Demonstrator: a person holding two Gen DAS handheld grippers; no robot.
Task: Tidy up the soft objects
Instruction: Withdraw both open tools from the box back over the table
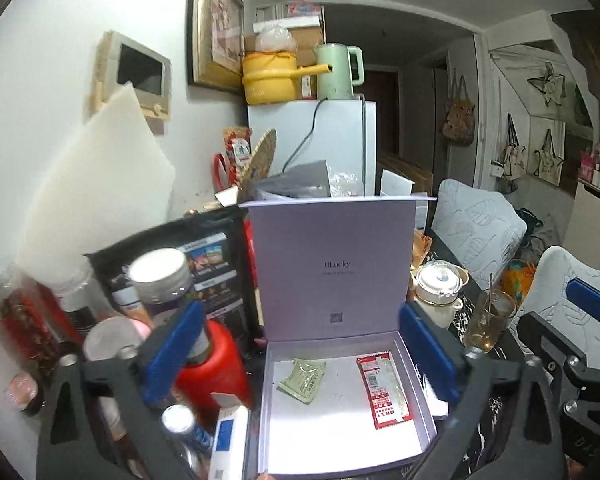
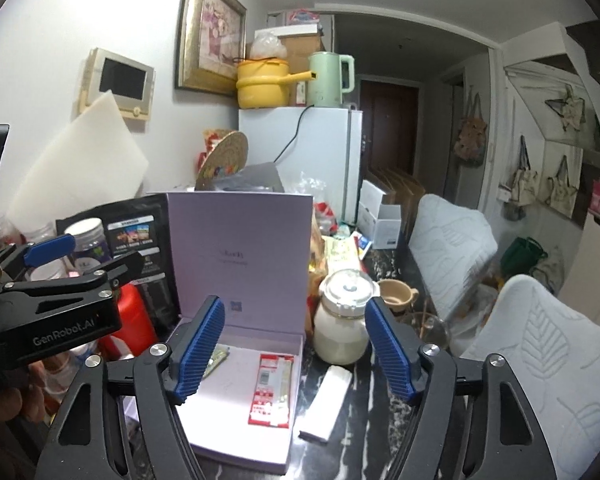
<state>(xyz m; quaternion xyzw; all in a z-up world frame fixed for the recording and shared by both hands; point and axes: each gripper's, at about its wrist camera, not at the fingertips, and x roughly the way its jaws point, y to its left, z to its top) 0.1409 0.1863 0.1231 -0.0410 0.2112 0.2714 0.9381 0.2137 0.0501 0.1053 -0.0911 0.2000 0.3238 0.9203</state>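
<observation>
Clutter everywhere round my lavender gift box (image 1: 414, 408), lid standing up, with a green sachet (image 1: 302, 374) and a red-and-white packet (image 1: 384, 390) lying apart on its floor. My left gripper (image 1: 300, 364) and right gripper (image 2: 294, 354) both hang open over it, holding nothing. Red bottle (image 1: 214, 364) crowds the left side, white lidded jar (image 2: 342, 318) the right, white pack (image 2: 326, 402) beside the box.

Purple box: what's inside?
Inside the open purple box lie two flat packets: a green sachet and a red-and-white sachet. The right gripper's finger covers the near left corner in its own view.
</observation>
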